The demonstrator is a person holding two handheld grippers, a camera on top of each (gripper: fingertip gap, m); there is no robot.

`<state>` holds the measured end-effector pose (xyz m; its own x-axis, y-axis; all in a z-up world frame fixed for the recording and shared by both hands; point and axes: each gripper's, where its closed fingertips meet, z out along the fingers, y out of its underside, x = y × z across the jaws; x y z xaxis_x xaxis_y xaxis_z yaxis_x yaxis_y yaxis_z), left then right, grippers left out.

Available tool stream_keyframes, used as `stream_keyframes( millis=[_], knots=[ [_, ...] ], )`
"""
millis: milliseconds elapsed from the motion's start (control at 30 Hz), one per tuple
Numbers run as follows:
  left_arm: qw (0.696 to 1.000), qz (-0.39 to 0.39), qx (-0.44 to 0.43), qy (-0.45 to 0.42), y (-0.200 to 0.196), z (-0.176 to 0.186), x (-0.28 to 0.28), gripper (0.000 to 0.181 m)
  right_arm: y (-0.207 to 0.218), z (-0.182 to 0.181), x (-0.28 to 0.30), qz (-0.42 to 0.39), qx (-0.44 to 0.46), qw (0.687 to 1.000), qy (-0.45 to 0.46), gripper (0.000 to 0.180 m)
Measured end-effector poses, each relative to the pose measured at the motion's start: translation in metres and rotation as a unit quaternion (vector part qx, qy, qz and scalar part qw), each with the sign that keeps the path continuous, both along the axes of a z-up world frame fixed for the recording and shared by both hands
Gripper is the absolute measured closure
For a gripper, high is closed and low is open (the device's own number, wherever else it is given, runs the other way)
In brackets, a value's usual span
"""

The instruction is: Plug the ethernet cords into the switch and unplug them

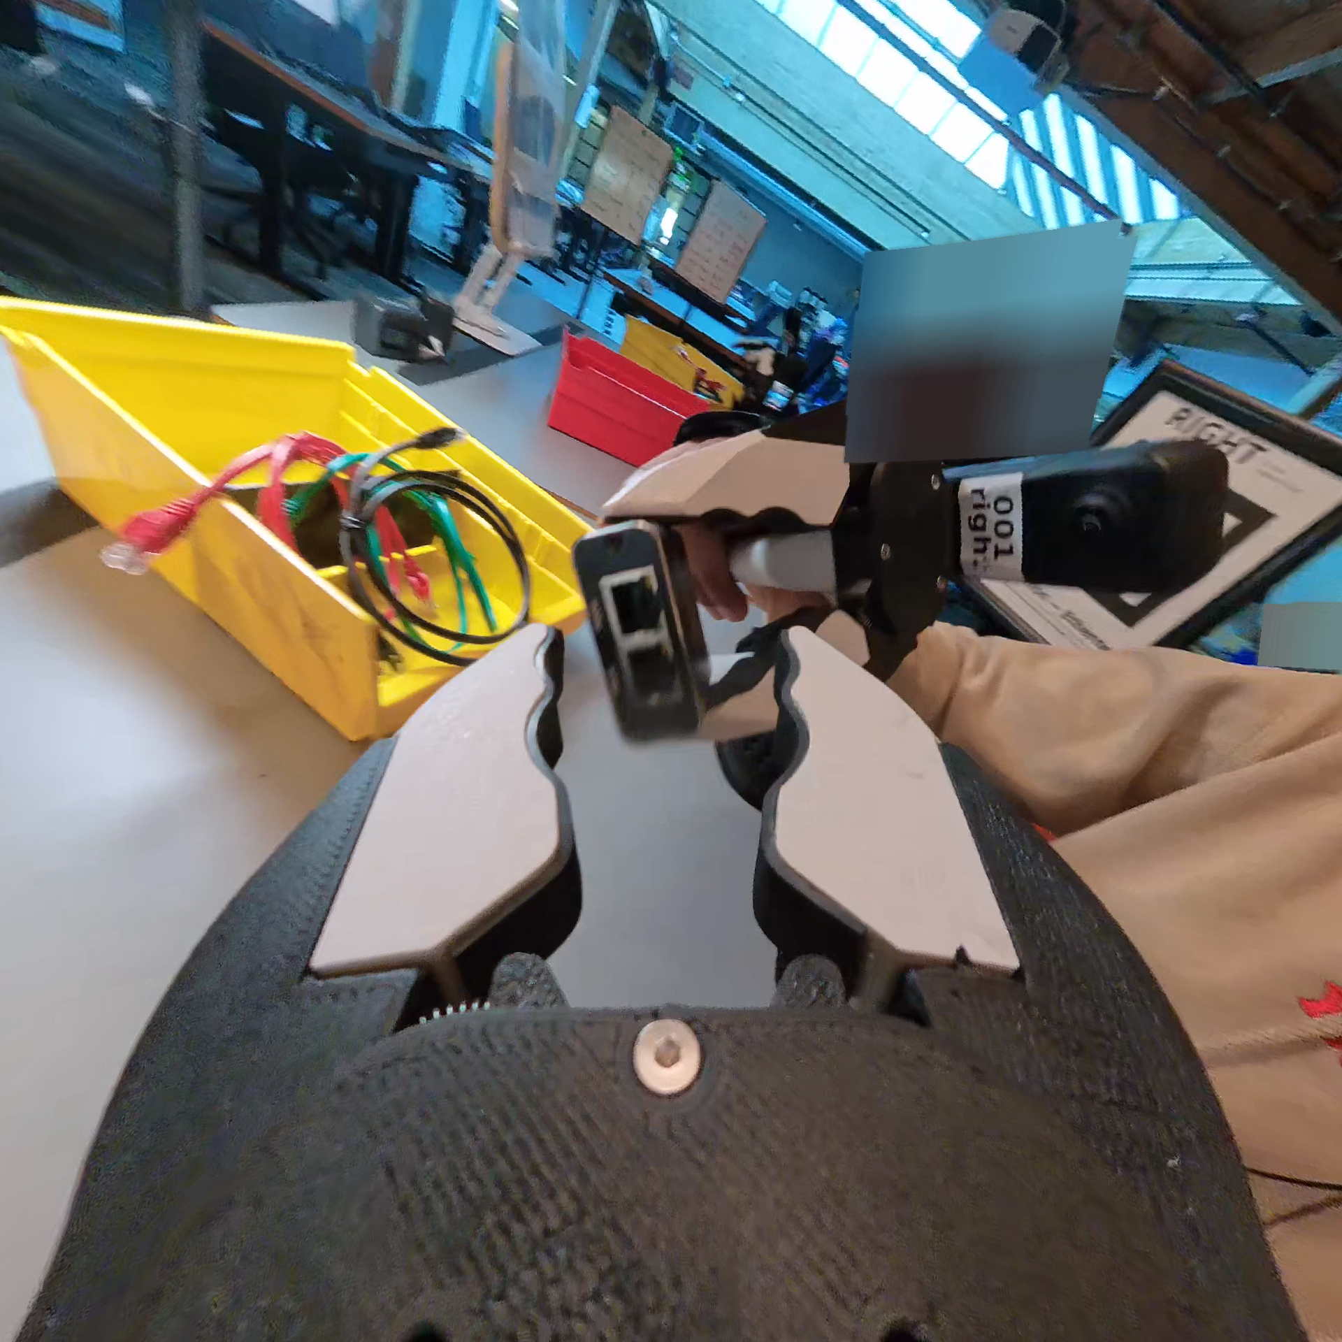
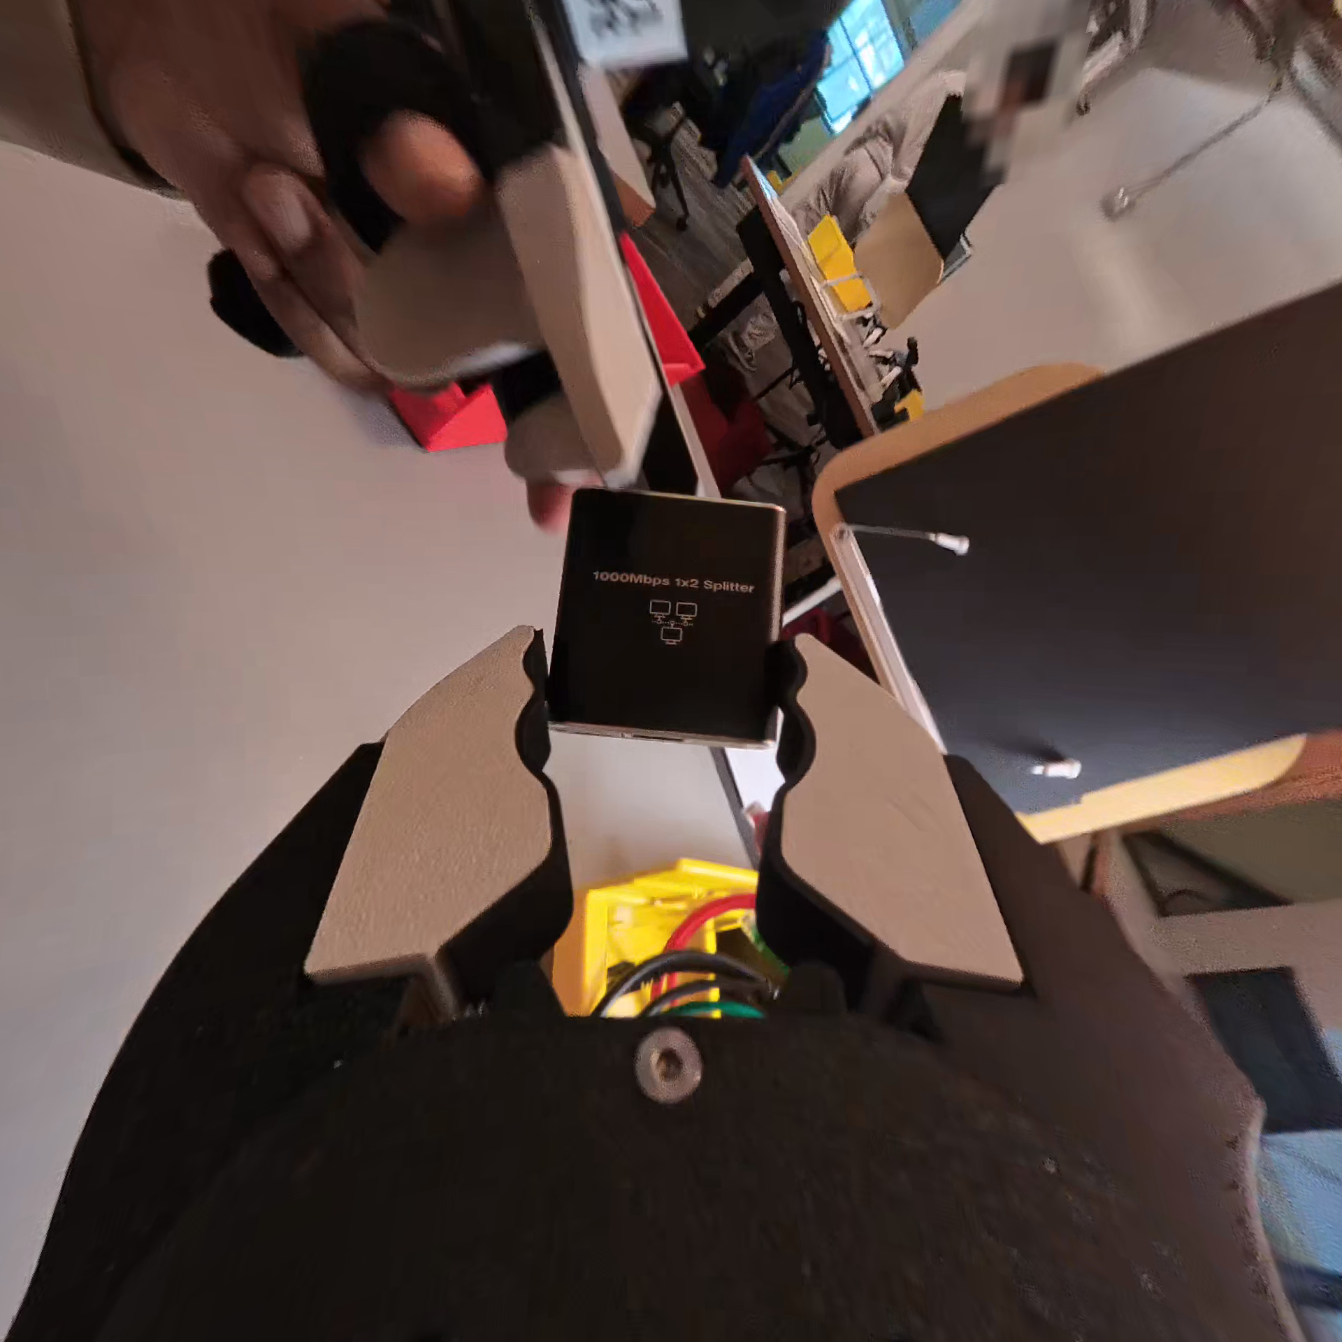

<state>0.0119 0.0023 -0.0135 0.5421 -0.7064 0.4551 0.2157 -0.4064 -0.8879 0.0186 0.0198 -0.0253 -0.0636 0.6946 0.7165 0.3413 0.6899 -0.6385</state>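
A small black switch (image 2: 664, 624) is clamped by its sides between the fingers of my right gripper (image 2: 662, 668) and held above the grey table. In the left wrist view the switch (image 1: 643, 632) shows its port face, and the ports look empty. My left gripper (image 1: 672, 653) is open and empty, its fingertips just short of the switch on either side. Red, green and black ethernet cords (image 1: 407, 537) lie coiled in a yellow bin (image 1: 218, 392). One red plug (image 1: 145, 534) hangs over the bin's wall.
A red bin (image 1: 610, 407) and another yellow bin stand farther back on the table (image 1: 145, 799). A framed black-and-white marker sign (image 1: 1234, 523) stands at the right. A dark board with a wooden edge (image 2: 1089, 581) is close on the right. The person's sleeve (image 1: 1089, 762) crosses behind the switch. Only a small space, under 4 cm, lies between the two pairs of fingers. From either gripper's tips it is about 25 cm to the red plug (image 1: 145, 534).
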Motion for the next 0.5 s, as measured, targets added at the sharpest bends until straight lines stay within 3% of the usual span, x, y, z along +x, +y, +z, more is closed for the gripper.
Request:
stream_keyframes(
  millis=[267, 500],
  knots=[
    [0.988, 0.117, 0.086, 0.042, 0.003, 0.032, -0.059, 0.127, 0.100, 0.015, 0.054, -0.109, -0.102, 0.989, -0.004, 0.119],
    [0.984, 0.143, 0.100, 0.034, 0.001, 0.042, -0.075, 0.128, 0.206, -0.004, 0.068, -0.211, -0.184, 0.959, -0.034, 0.119]
  ],
)
